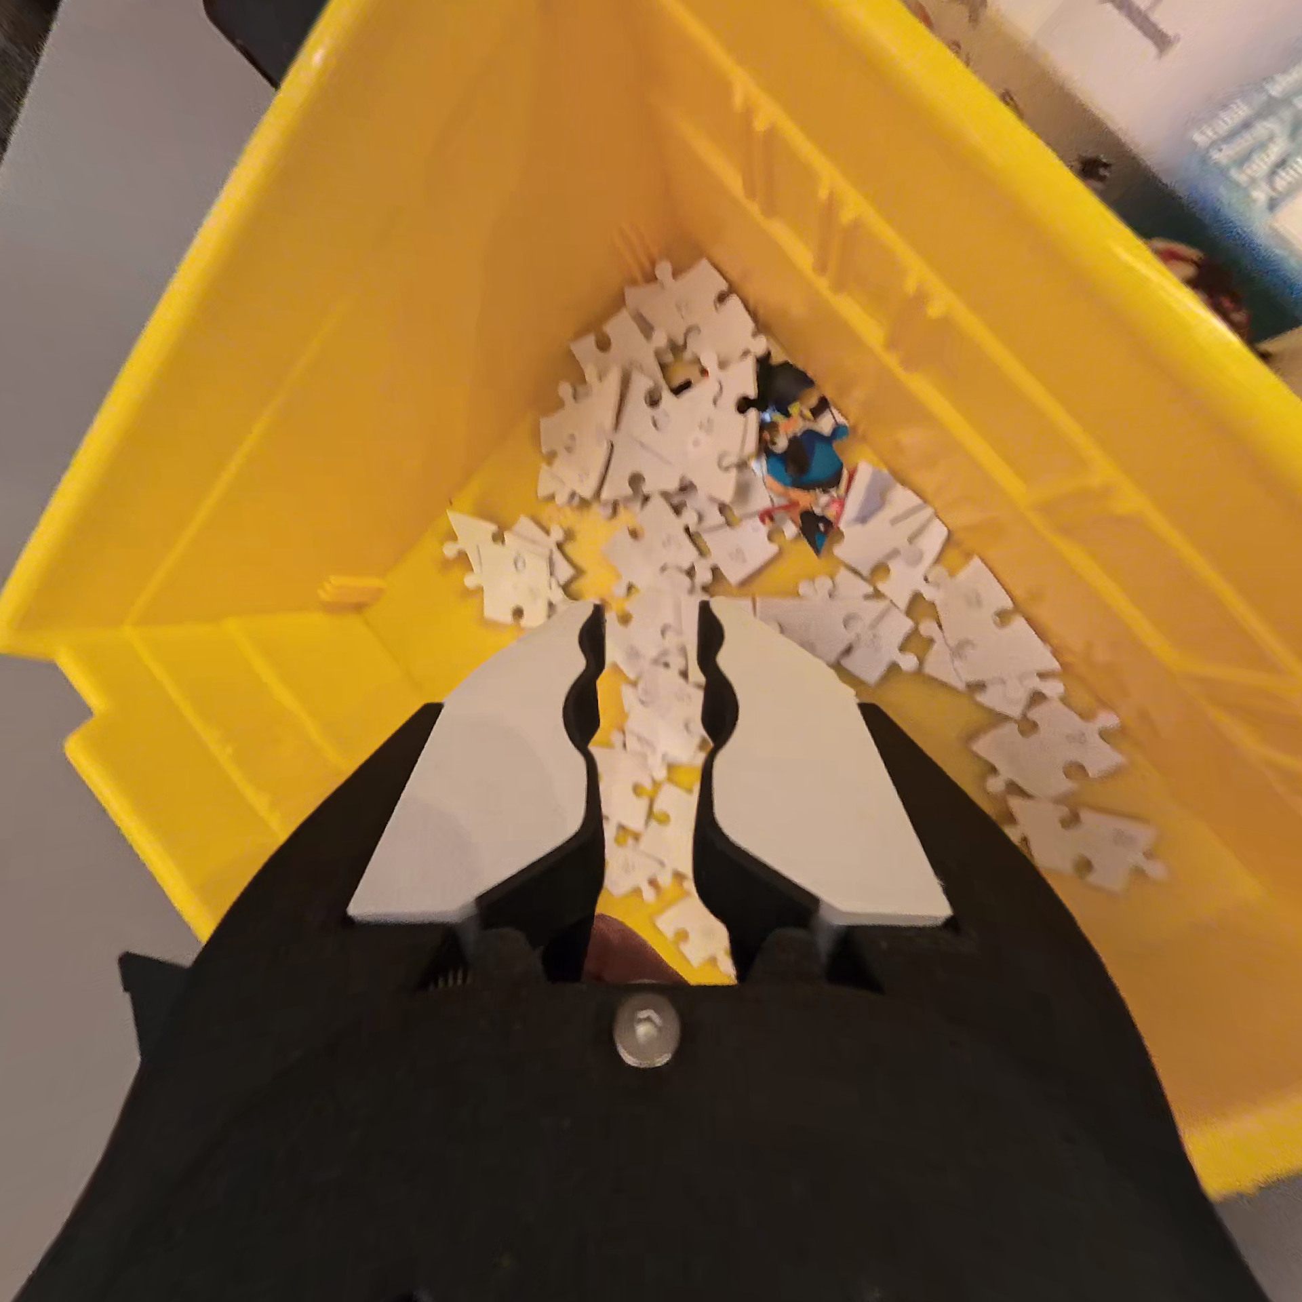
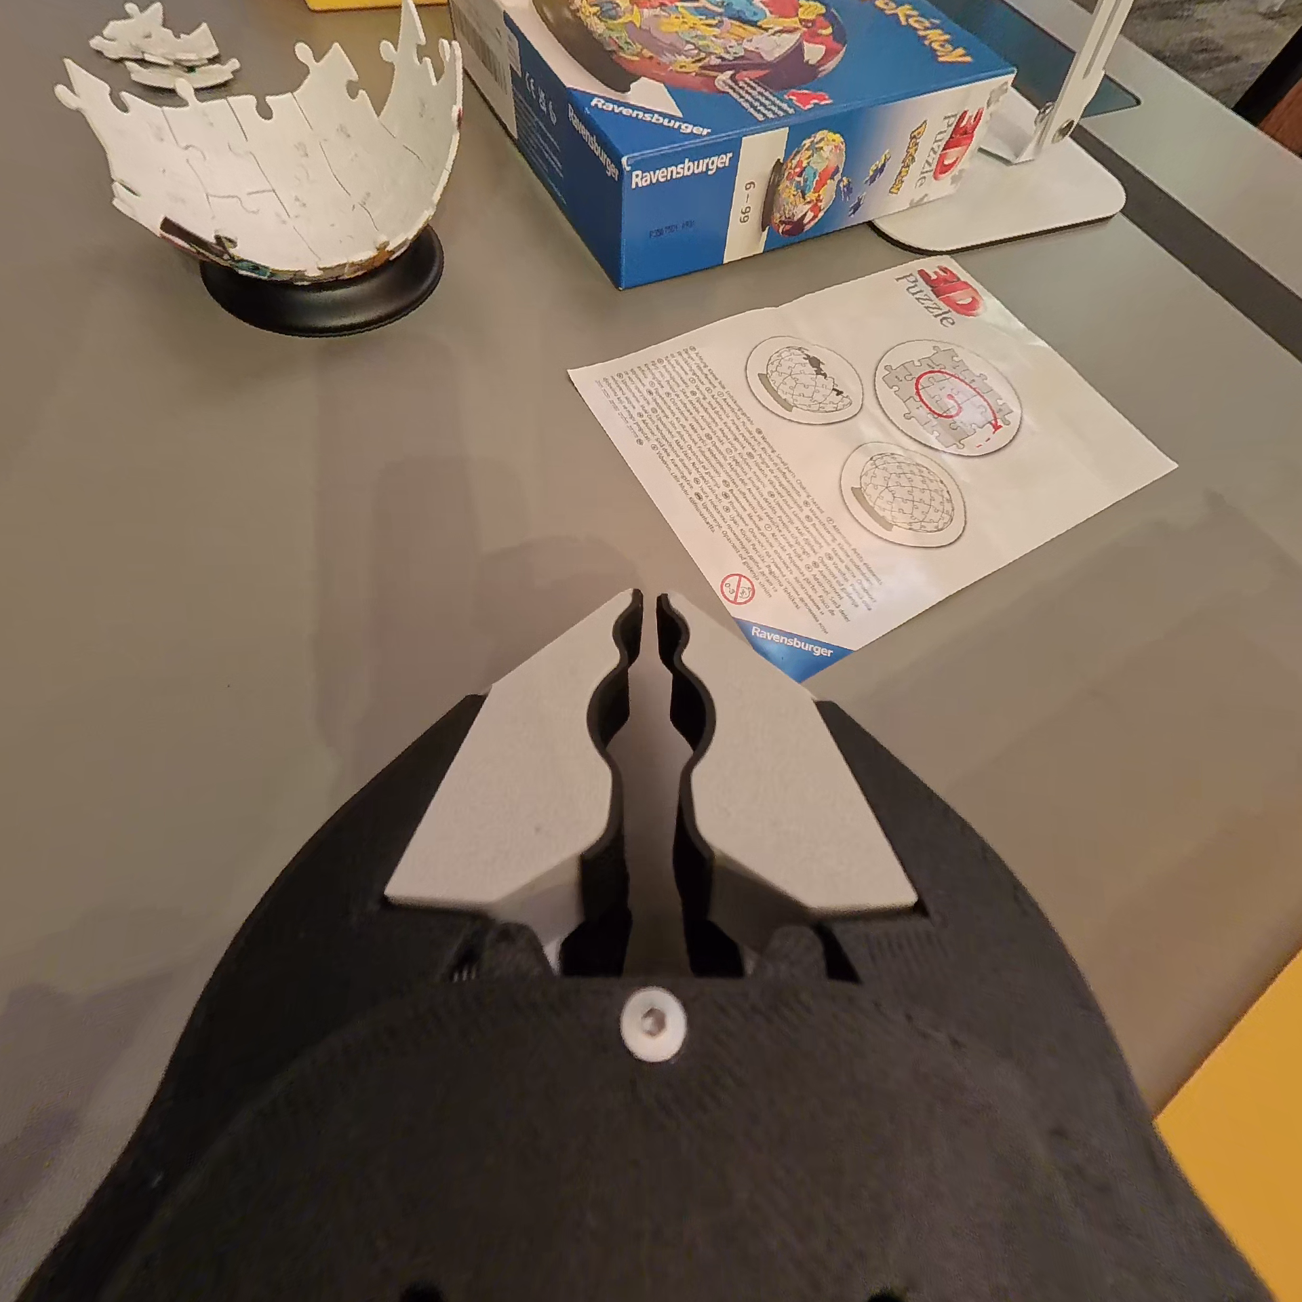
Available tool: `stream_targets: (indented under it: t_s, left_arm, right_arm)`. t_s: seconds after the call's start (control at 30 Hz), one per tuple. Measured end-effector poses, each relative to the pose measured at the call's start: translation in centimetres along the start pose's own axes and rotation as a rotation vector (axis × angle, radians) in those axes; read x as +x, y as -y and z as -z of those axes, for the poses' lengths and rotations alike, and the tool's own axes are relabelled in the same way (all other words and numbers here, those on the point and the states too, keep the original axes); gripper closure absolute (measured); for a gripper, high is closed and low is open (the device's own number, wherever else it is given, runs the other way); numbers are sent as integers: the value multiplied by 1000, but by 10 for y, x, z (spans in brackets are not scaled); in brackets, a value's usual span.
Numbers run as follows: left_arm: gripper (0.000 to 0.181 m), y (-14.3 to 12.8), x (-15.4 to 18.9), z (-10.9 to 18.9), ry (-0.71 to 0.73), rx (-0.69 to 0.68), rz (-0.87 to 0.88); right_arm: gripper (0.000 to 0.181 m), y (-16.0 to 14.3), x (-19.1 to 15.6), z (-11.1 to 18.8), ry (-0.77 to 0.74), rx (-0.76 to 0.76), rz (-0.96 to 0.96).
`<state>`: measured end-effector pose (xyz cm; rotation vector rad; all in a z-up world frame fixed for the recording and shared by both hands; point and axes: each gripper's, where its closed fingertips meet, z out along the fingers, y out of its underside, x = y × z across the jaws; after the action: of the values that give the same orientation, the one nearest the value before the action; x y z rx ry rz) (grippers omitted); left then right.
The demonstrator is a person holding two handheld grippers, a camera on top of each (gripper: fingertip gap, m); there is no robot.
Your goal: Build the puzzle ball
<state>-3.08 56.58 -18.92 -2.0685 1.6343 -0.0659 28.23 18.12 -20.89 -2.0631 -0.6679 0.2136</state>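
Pieces [image 1: 711, 451] lie loose in the yellow bin [image 1: 394, 296], where the left gripper [image 1: 652, 616] hovers part-open, likely choosing one. Beyond the empty, nearly closed right gripper [image 2: 649, 599], the half-built ball [image 2: 275, 169] sits cradled on its black stand [image 2: 324, 296], left of the box [image 2: 740, 134].

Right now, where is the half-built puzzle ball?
In the right wrist view, the half-built ball sits far left on its black stand, left of the blue box.

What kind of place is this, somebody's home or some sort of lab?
Probably an indoor tabletop set up for a puzzle hobby; home or lab, I cannot tell. A smooth grey table holds a half-built puzzle ball on a black stand, its blue box, and an instruction sheet.
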Motion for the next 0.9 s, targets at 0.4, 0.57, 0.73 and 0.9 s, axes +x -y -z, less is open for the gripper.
stream_targets:
  t_s: [0.4, 0.57, 0.73, 0.9]
  left_arm:
    - [162, 26, -8, -54, -15, -3, -15]
    - [181, -8, -5, -51, -13, -153, -48]
    - [177, -16, -4, -31, -21, -139, -41]
    - [171, 30, -18, -27, -27, 83, 22]
  right_arm:
    - [179, -5, 4, -4, 3, -36, -43]
    - [180, -6, 6, -5, 8, -43, -65]
    - [179, -6, 7, -5, 7, -49, -78]
    - [179, -8, 8, -6, 6, -57, -85]
